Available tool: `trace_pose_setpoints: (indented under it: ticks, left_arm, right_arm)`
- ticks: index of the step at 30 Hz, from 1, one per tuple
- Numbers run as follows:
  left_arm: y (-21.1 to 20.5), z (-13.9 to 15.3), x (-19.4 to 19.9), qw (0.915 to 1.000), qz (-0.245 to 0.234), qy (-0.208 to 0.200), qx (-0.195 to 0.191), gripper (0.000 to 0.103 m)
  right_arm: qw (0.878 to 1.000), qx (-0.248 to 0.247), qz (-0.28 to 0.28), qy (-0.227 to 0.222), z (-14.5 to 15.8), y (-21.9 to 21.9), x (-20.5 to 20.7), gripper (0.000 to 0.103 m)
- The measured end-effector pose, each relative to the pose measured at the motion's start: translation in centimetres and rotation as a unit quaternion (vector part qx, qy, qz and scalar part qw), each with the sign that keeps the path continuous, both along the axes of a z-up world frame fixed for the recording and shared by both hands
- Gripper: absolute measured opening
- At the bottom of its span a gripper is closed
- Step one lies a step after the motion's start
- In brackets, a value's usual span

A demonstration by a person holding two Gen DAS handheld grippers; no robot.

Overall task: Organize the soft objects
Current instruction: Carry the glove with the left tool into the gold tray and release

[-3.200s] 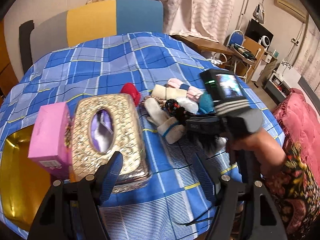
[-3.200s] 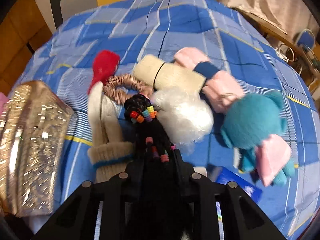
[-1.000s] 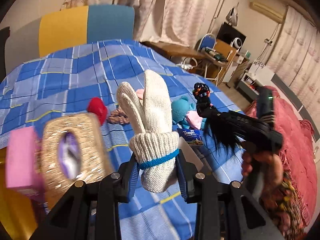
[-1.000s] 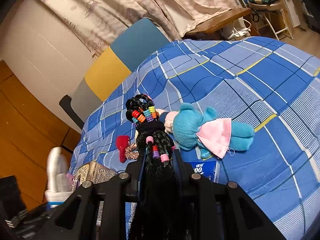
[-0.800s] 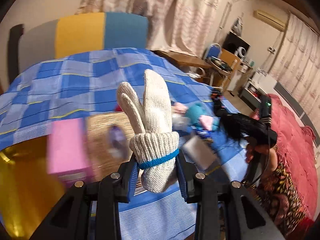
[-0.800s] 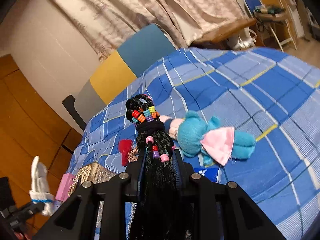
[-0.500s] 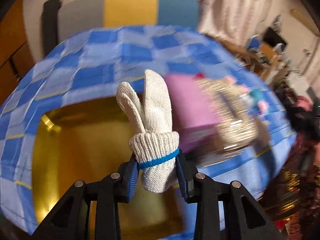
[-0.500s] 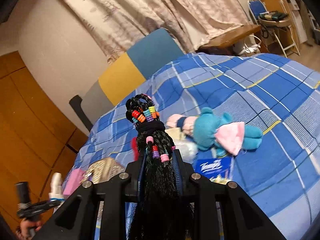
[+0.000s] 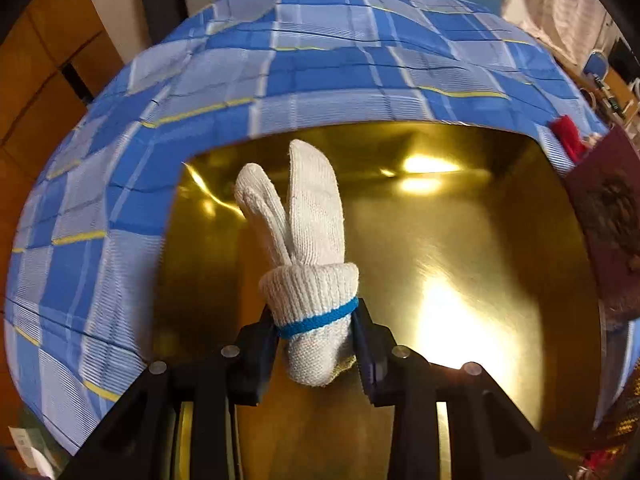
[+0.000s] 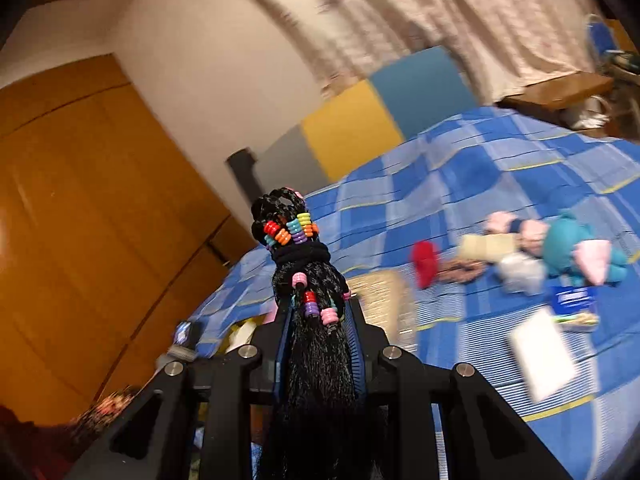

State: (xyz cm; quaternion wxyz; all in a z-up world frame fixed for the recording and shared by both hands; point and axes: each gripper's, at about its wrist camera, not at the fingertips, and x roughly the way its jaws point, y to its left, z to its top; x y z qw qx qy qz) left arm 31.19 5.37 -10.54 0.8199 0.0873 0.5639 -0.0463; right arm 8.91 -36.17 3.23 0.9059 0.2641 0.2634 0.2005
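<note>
1. White knitted gloves (image 9: 308, 256), rolled into a bundle with a blue band at the cuff, sit clenched in the left tongs (image 9: 316, 344); the pads press the cuff from both sides and the glove fingers point up and away from the camera.
2. The bundle hangs over a shiny gold tray (image 9: 480, 264) lying on the blue checked tablecloth (image 9: 320, 64) of the table; whether the gloves touch the tray cannot be told.
3. At the tray's right edge stands a dark, blurred box (image 9: 608, 216), and a red soft item (image 9: 566, 136) lies on the cloth just behind it.
4. In the right wrist view, a black hairpiece (image 10: 308, 280) strung with coloured beads is gripped by the right tongs (image 10: 320, 340), their pads closed on its strands, with the braided top sticking up above them.
5. Lower left of the hairpiece, a small screen (image 10: 185, 332) of the other device shows, blurred.
6. Further right on the table lie the red soft item (image 10: 425, 262), a brownish scrunchie (image 10: 460, 272), a cream roll (image 10: 488, 246), a white fluffy thing (image 10: 520, 272) and a teal plush toy (image 10: 576, 252) with a pink mask, close together.
7. Nearer the camera lie a blue tissue packet (image 10: 572, 298) and a white card (image 10: 544, 354).
</note>
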Motion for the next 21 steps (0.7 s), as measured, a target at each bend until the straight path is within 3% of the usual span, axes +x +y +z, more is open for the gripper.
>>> trace_pose_setpoints:
  ticks: [7,13,18,21]
  left_arm:
    - [1.3,-0.4,0.2,0.9987,0.01,0.008,0.05,0.043]
    - [4.6,1.9,-0.9,0.9984,0.046,0.001,-0.031,0.044]
    - [6.7,4.6,-3.7,0.9938,0.074,-0.06,-0.057,0.044]
    - [7.9,5.9,-5.7,0.9853,0.104,-0.107,-0.083,0.044]
  right_arm:
    - [0.996,-0.004,0.084,0.019,-0.9,8.1,1.6,0.026]
    - [0.989,-0.002,0.137,0.064,-3.5,13.9,3.6,0.026]
    - [0.981,-0.011,0.166,0.097,-5.4,17.9,5.0,0.026]
    - [0.977,-0.017,0.173,0.121,-6.5,20.0,6.2,0.026]
